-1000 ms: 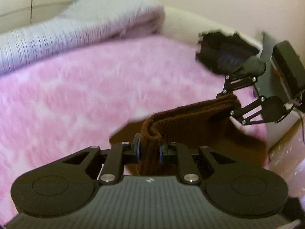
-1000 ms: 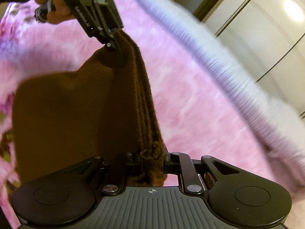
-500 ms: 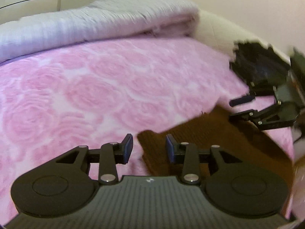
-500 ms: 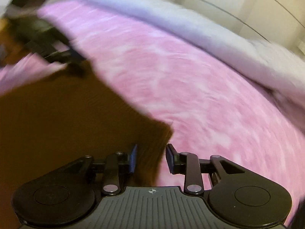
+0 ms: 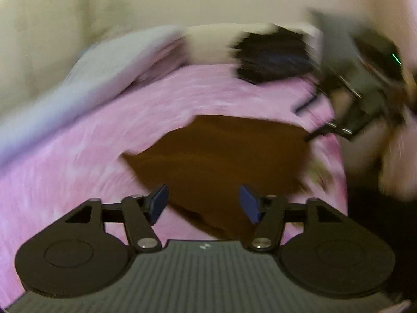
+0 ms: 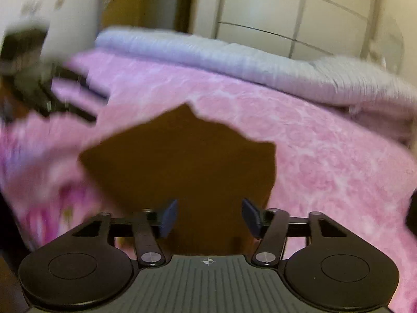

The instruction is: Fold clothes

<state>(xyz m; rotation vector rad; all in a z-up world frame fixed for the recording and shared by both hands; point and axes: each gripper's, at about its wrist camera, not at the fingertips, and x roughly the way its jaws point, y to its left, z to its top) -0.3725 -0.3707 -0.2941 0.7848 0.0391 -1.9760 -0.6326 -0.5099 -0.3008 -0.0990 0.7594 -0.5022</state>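
- Lying flat on the pink blanket (image 6: 312,161), the brown garment (image 6: 182,161) filled the centre of both wrist views.
- Left gripper (image 5: 203,203): jaws were opening, spread, nothing pinched; the garment lay beyond them.
- Right gripper (image 6: 209,217): jaws were opening, spread and empty, above the garment's near edge.
- A grey quilt (image 6: 260,65) lay along the blanket's far side.
- A dark garment (image 5: 273,57), blurred, sat at upper right of the left view.

Garment (image 6: 182,167) lies flat on the blanket (image 6: 325,161), near its front edge. Folded quilt (image 6: 247,62) runs along the blanket's far edge. Dark clothes pile (image 5: 273,54) sits at a far corner, behind the garment.
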